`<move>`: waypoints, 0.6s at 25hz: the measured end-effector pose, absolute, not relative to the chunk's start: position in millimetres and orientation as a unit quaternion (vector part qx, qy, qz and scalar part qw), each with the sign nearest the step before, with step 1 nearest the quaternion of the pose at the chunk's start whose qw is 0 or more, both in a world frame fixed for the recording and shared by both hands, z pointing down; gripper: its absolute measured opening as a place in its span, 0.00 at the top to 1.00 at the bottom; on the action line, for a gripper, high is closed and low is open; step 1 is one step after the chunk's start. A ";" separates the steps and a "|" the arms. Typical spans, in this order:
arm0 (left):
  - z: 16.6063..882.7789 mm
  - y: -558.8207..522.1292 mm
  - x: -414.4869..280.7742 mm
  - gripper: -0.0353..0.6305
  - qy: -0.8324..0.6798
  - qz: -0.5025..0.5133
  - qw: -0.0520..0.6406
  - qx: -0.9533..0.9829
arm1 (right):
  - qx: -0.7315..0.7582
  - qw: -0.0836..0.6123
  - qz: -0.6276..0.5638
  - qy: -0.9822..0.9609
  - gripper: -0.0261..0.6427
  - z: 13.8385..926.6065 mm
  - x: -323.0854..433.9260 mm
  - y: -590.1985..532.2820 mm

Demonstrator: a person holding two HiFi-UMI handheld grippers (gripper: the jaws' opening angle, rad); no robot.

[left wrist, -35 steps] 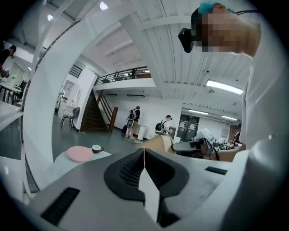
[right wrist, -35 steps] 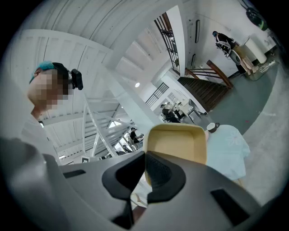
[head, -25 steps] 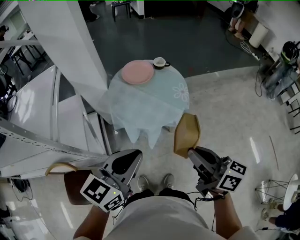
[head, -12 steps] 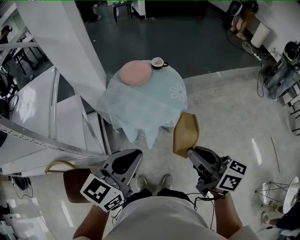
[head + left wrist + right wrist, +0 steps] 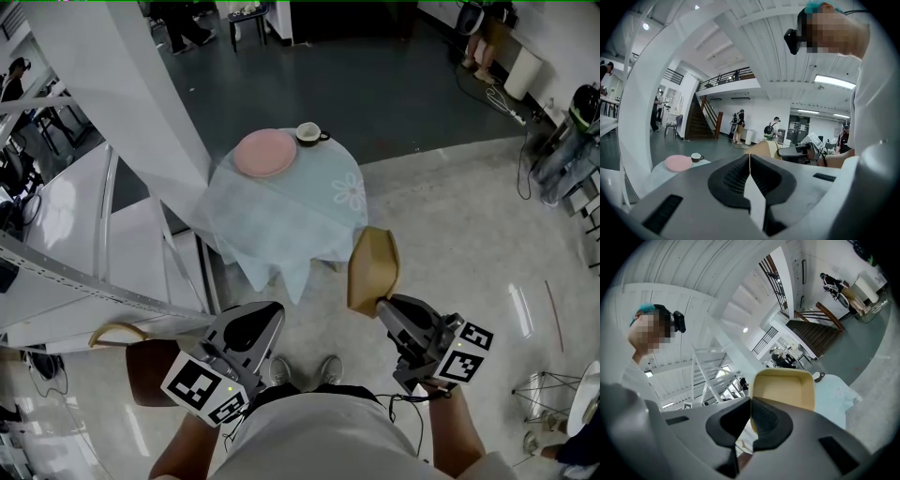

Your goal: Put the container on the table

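Note:
My right gripper [image 5: 382, 304] is shut on the rim of a tan container [image 5: 373, 269], a shallow tray held upright on edge above the floor; its hollow inside [image 5: 785, 389] fills the right gripper view just past the jaws. My left gripper [image 5: 251, 325] is shut with nothing in it, and its jaws meet in the left gripper view [image 5: 749, 165]. Ahead stands a round table [image 5: 281, 211] under a pale blue cloth. On its far side lie a pink plate [image 5: 263, 153] and a cup on a saucer [image 5: 307, 134]. The container hangs short of the table's near edge.
A white slanted beam [image 5: 122, 94] and metal stair frame [image 5: 84, 281] fill the left. A brown chair [image 5: 150, 370] stands by my left gripper. My shoes [image 5: 305, 370] are on the pale tiled floor. A person [image 5: 487, 37] and equipment stand at the far right.
The table, plate and cup have shifted slightly left and down in the head view as the view moved. Both grippers keep their places, the container still held.

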State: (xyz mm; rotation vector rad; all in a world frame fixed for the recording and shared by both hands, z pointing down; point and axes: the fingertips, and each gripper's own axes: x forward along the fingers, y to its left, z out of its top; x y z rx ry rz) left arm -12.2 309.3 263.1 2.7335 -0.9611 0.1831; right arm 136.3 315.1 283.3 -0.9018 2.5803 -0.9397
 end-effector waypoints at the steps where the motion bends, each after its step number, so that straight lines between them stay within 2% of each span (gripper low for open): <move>1: 263.0 309.1 -7.8 0.91 -0.329 0.063 0.118 0.935 | -0.310 0.126 -0.322 0.886 0.92 283.5 141.1 314.8; 15: 258.7 305.7 33.5 0.91 -0.347 0.063 0.109 0.930 | -0.298 0.131 -0.329 0.886 0.92 288.0 186.2 310.9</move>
